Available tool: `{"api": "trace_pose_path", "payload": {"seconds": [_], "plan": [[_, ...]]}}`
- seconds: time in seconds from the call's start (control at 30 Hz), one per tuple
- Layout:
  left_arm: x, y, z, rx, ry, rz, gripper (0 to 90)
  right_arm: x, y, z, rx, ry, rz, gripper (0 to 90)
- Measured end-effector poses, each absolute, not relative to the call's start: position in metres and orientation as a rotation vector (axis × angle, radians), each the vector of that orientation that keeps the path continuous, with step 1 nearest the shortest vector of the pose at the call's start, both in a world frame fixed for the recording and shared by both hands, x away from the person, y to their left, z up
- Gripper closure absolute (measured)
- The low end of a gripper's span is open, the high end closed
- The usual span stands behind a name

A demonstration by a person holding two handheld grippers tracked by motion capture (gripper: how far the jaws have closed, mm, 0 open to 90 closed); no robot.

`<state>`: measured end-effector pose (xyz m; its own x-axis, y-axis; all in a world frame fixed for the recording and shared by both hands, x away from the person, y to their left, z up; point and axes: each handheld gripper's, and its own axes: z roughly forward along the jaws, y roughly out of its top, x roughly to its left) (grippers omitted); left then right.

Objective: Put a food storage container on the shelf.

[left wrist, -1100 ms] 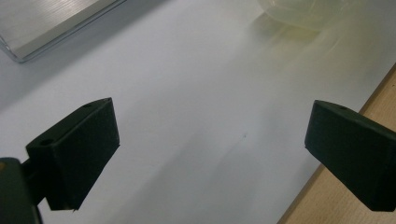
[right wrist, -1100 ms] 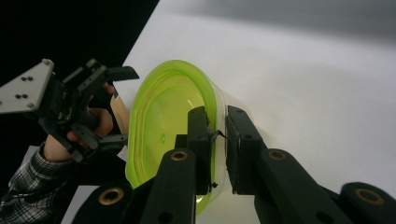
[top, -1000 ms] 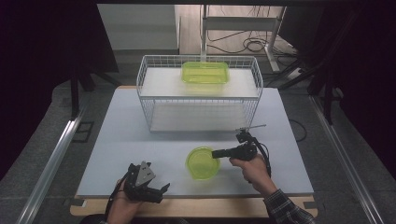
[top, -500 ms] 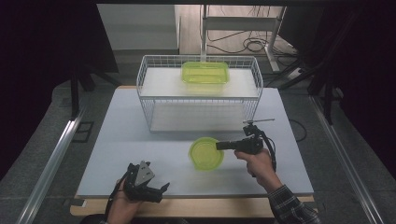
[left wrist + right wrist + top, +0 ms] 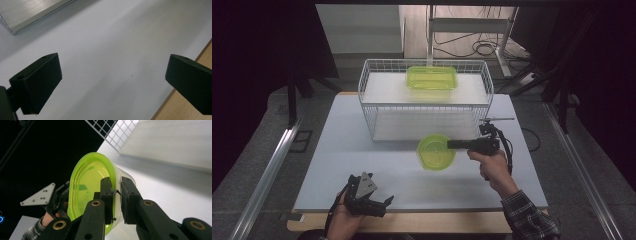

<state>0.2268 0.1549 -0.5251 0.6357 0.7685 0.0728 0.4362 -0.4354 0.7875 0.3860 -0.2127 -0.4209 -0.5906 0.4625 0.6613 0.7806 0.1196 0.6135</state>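
Bowl (image 5: 436, 152): round, yellow-green, see-through; held above the tabletop (image 5: 342, 150), just in front of the wire basket (image 5: 372, 107).
Bowl facing: in the high view its mouth looks up toward the camera, perhaps a little tilted; being round, it has no long axis across the rim. In the right gripper view the mouth faces left.
Right gripper (image 5: 451, 144): clamped on the bowl's right rim, one pad inside the wall and one outside; it lies level, pointing left.
Left gripper (image 5: 384, 202): jaws wide apart, nothing between them, low at the tabletop's near edge, well apart from the bowl.
Basket: white wire, with a rectangular yellow-green tub (image 5: 432, 78) at its back.
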Motion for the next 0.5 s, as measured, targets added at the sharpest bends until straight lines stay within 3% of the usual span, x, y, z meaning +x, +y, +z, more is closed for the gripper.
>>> {"api": "trace_pose_path", "payload": {"seconds": [0.5], "plan": [[0.227, 0.155, -0.525, 2.088, 0.941, 0.543, 0.1, 0.396, -0.211, -0.385, -1.214, -2.106, -1.527, 81.0]]}}
